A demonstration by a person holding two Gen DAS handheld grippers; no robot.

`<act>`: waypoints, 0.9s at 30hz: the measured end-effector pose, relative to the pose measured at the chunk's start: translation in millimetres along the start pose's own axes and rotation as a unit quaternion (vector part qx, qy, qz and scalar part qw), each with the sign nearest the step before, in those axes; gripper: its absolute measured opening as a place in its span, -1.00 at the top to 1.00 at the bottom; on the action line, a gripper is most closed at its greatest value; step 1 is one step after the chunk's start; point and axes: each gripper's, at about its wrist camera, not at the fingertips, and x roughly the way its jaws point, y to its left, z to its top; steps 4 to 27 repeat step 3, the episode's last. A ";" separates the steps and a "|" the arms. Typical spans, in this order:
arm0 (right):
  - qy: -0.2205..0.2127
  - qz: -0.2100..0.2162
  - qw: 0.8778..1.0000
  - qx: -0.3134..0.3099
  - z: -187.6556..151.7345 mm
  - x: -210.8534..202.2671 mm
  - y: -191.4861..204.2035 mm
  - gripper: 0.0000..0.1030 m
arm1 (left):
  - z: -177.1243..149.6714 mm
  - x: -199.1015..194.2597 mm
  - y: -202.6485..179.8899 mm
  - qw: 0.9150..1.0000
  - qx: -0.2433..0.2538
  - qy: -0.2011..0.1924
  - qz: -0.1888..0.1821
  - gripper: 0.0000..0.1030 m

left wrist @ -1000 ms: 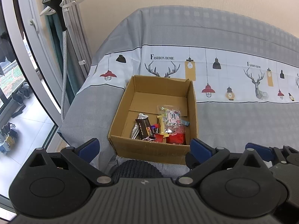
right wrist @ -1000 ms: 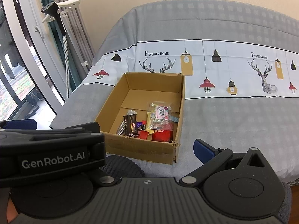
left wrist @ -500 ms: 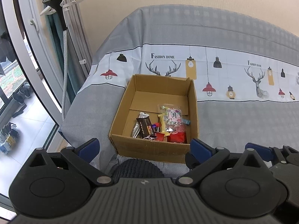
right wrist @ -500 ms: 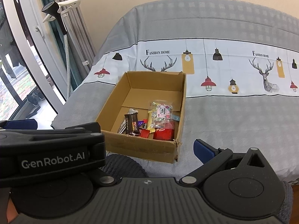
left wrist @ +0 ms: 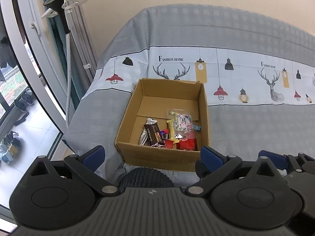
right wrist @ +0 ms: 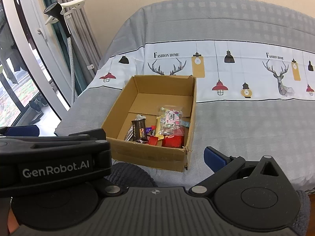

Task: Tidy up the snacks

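Cardboard box (left wrist: 157, 155) of snacks (left wrist: 171, 131) sits just beyond both grippers' wide, empty jaws, left gripper (left wrist: 151, 154) centred on it

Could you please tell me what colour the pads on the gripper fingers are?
The finger pads are dark blue; the left wrist view shows them best.

1. A home bedroom: a bed (left wrist: 246, 122) under a grey "Fashion Home" sheet.
2. Curtains (left wrist: 78, 39) hang beside a glass door (left wrist: 23, 90).
3. A garment steamer (left wrist: 57, 2) stands by them.
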 end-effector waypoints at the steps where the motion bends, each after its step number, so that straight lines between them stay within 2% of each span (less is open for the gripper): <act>1: 0.001 0.001 1.000 0.001 0.3 0.4 -2.9 -0.99 | 0.0 1.2 -2.2 1.000 0.002 0.001 0.002 -1.00; 27: 0.004 0.003 1.000 0.006 -0.5 3.0 -7.6 -0.99 | 0.3 5.6 -8.8 1.000 0.007 0.005 0.003 -1.00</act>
